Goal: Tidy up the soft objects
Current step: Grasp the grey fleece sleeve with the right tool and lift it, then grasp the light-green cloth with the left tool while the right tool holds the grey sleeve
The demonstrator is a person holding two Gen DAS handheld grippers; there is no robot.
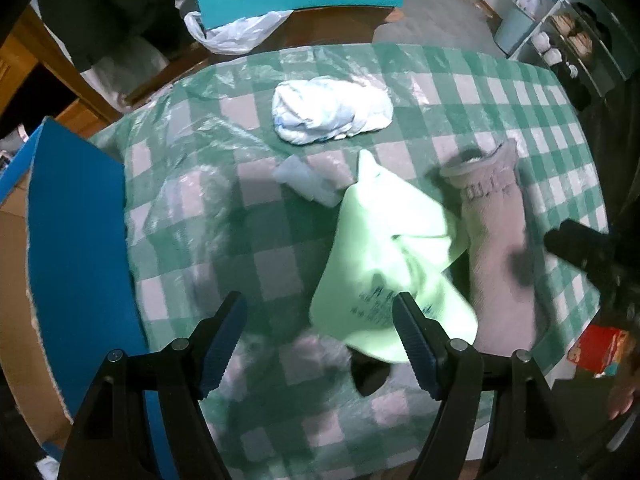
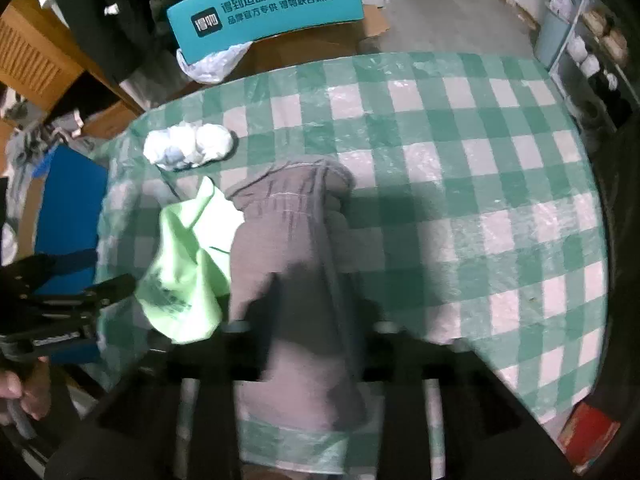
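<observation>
Left wrist view showed the left tongs (image 1: 320, 336) spread wide and empty, pointing down at the bench (image 1: 192, 208) with its green-checked cover. A pale green cloth bag (image 1: 384, 256) lay crumpled just ahead of the right-hand finger, overlapping the edge of a grey-pink sock (image 1: 496, 240) beside it. A rolled white bundle (image 1: 332, 110) sat well apart, farther back, and a blue-lined carton (image 1: 76, 240) stood at the bench's left edge.

Right wrist view showed the sock (image 2: 296, 264) lying lengthwise between the fingers of the right tongs (image 2: 308, 344), its cuff pointing away. Blur hid the pads, so contact could not be told; the jaws stood partly spread. The sock appeared light, limp and non-fragile. A pinch across the doubled cuff or mid-length should hold best; a single layer would probably sag and slip.
</observation>
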